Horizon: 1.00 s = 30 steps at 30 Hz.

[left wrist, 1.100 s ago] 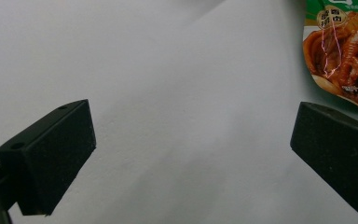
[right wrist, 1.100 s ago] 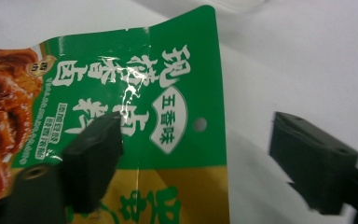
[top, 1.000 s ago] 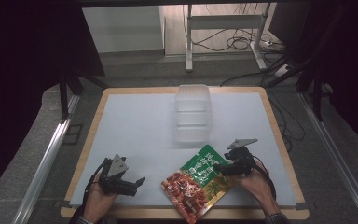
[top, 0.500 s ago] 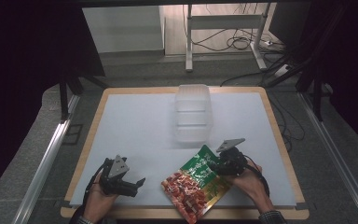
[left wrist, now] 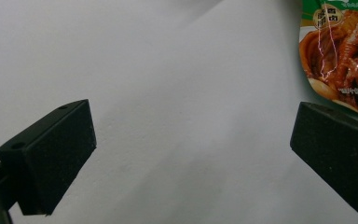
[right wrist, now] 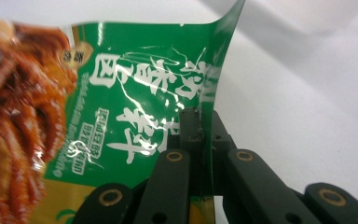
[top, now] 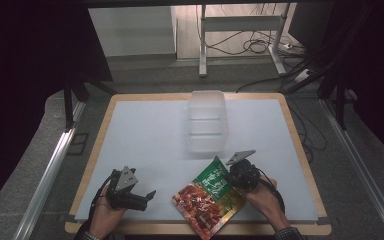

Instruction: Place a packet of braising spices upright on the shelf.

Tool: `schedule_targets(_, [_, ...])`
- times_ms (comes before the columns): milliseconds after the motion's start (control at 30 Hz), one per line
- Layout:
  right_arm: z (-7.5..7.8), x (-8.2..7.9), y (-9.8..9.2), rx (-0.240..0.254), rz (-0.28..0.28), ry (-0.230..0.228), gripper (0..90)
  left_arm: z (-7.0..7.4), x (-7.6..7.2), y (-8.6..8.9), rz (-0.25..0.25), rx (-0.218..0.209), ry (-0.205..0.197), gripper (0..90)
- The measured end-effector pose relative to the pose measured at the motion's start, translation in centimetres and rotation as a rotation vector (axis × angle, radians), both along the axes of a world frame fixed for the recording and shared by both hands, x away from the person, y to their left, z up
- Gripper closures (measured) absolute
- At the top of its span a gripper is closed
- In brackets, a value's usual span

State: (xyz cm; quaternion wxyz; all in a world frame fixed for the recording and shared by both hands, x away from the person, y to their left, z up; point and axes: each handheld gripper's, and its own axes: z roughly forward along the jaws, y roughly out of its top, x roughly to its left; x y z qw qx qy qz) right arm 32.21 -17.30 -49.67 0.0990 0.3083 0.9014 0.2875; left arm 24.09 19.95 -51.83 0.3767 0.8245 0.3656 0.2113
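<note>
My right tool (top: 234,172) is clenched on the packet (top: 210,197): in the right gripper view (right wrist: 201,135) the two black jaws meet on the packet's (right wrist: 135,116) green edge, with the foil pinched upright between them. The jaws have just been closing, and the packet's edge now sits between the pads. The gripped edge curls up off the bench (top: 150,135), while the rest of the packet, the red printed part, lies toward the near side.

In the high view the packet sits at the near edge of the bench, right of centre, lying aslant with its green end pointing toward the tub (top: 207,122) and its red end toward me. The right hand (top: 262,197) comes in from the bottom right, and the tool meets the packet at its far right edge.

My left tool (top: 147,197) is released. In the left gripper view (left wrist: 191,154) its jaws stand wide apart over bare white bench, with nothing between them; a corner of the packet (left wrist: 340,51) shows at the top right, apart from the jaws. The left hand (top: 107,212) rests near the bench's near left corner, well apart from the packet.

The clear tub stands near the middle of the far side, just beyond the packet's green end and not touching it.
</note>
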Motion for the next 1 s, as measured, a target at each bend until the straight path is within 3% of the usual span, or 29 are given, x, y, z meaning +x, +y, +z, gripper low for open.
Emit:
schedule_targets(100, [0.8,-0.2,-0.2,0.050,-0.001,-0.008,88.9,0.1,0.0,0.1,0.003,-0.026,0.013,0.0])
schedule_targets(300, [2.2,-1.0,-0.2,0.078,0.028,-0.052,88.9,0.2,0.0,0.3,0.011,-0.051,0.022,0.2])
schedule_targets(400, [3.0,-1.1,-0.2,0.111,0.024,-0.040,88.9,0.2,0.0,0.3,0.013,-0.050,0.021,0.2])
schedule_targets(433, [3.5,-1.1,-0.2,0.147,0.025,-0.028,88.9,0.2,0.0,0.3,0.013,-0.049,0.020,0.2])
schedule_targets(733, [5.7,-1.1,0.4,0.216,0.060,0.019,88.9,0.3,0.0,0.5,0.022,-0.060,0.015,0.5])
schedule_targets(1000, [8.1,-1.9,1.3,0.250,0.122,0.022,89.0,0.4,0.0,0.5,0.028,-0.063,0.006,0.7])
